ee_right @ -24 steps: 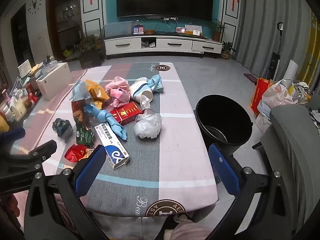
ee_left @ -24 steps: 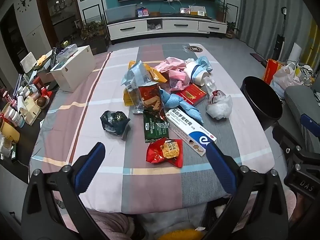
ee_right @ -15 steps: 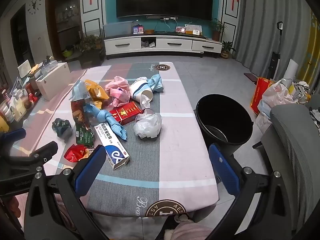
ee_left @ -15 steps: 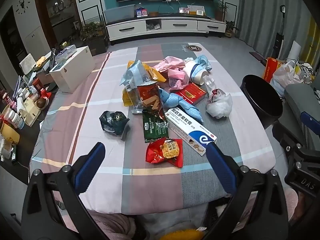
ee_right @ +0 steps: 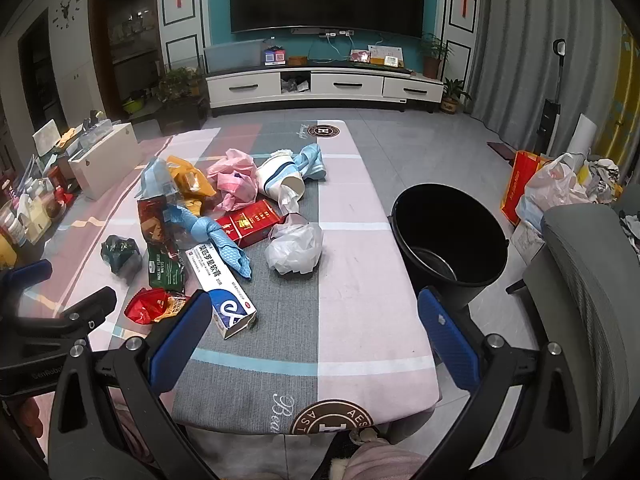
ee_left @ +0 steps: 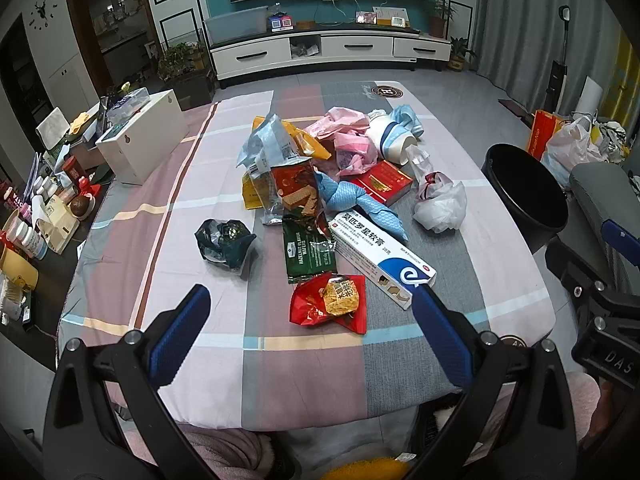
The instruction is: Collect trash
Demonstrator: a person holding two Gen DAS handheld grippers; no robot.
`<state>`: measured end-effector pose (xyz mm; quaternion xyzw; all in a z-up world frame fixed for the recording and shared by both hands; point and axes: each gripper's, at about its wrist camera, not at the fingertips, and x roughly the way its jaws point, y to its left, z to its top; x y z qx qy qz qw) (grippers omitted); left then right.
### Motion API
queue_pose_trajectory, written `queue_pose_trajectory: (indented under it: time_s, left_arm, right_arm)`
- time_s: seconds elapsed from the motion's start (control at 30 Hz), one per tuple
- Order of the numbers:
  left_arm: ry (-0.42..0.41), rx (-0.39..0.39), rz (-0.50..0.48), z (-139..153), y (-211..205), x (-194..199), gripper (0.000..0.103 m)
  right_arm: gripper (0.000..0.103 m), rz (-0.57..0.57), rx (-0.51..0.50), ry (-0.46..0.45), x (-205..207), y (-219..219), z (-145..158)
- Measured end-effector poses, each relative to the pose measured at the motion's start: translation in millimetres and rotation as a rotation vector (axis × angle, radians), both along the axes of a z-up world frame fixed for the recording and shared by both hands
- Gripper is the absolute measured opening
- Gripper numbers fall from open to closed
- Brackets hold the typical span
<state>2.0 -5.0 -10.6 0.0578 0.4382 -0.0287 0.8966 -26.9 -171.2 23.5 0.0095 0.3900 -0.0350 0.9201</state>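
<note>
Here the opening step of the collection is shown: nothing has yet been picked up. The left gripper (ee_left: 308, 316) is held above the near edge of the counter (ee_left: 120, 248) with its jaws spread wide and nothing between them; the right gripper (ee_right: 316, 320) is likewise spread and empty, poised over the near right part of the counter.

The trash lies in a loose heap ahead of both grippers. Directly ahead of the left gripper, and nearest to it, is the red snack wrapper (ee_left: 330, 298); just beyond that lie the green wafer packet (ee_left: 308, 250) and, ahead to its right, the long white and blue box (ee_left: 380, 256), whose near end appears close to the right fingertip. Ahead to the left, set apart from the heap, is the dark crumpled wrapper (ee_left: 224, 238). Farther off are the white plastic bag (ee_left: 440, 204), the red carton (ee_left: 382, 182), the blue cloth (ee_left: 356, 200), the pink bags (ee_left: 348, 136) and the tipped paper cup (ee_left: 390, 142).

The black bin (ee_right: 450, 236) stands off the counter, ahead and to the right of the right gripper, and appears almost empty.

The next move is judged to be a forward and downward reach with one gripper onto a near item, probably the red snack wrapper or the box, followed by closure and a carry to the bin. Thin, flat wrappers may call for a low, angled approach.
</note>
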Motion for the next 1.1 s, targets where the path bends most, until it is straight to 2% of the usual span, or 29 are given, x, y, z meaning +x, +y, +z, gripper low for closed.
queue_pose_trajectory:
  time_s: [1.1]
  left_arm:
    - [0.012, 0.005, -0.003, -5.9, 1.2, 3.1, 0.100]
  right_arm:
    - [0.101, -0.006, 0.010, 0.007, 2.3, -2.7, -8.0]
